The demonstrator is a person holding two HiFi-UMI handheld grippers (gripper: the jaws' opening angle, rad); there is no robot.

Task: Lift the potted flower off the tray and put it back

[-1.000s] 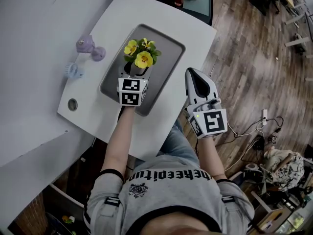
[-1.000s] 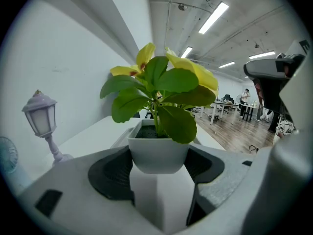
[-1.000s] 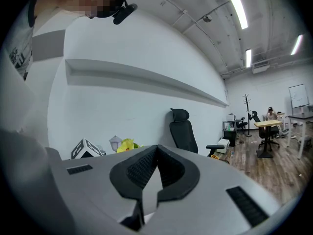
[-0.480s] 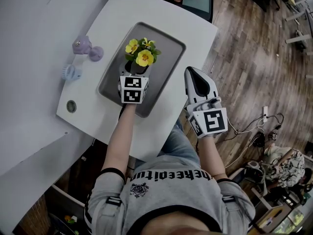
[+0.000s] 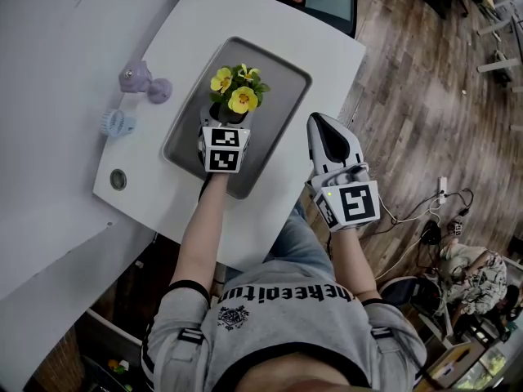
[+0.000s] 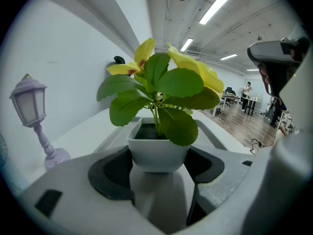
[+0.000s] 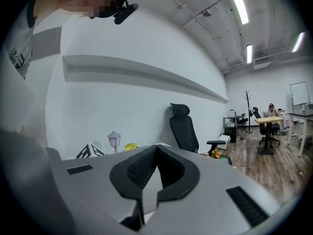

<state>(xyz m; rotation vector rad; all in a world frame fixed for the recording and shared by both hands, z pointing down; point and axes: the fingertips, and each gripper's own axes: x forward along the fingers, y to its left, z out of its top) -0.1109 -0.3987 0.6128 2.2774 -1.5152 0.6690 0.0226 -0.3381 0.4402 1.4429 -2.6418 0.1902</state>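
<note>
Left claw (image 6: pixel 160 154) clamps potted flower (image 6: pixel 166 84) over tray (image 5: pixel 280 77); pot bottom hidden. Right claw (image 7: pixel 154 151) closed, empty.

Left gripper (image 5: pixel 227 122) fingers clamp potted flower (image 5: pixel 234 92); right gripper (image 5: pixel 319 125) fingers together, held aside.

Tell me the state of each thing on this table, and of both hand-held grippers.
potted flower: upright over the tray, gripped at its white pot.
tray: lying flat on the table.
left hand-held gripper: shut on the potted flower.
right hand-held gripper: shut, empty, held to the tray's right.
purple lantern: standing upright beside the tray.
</note>
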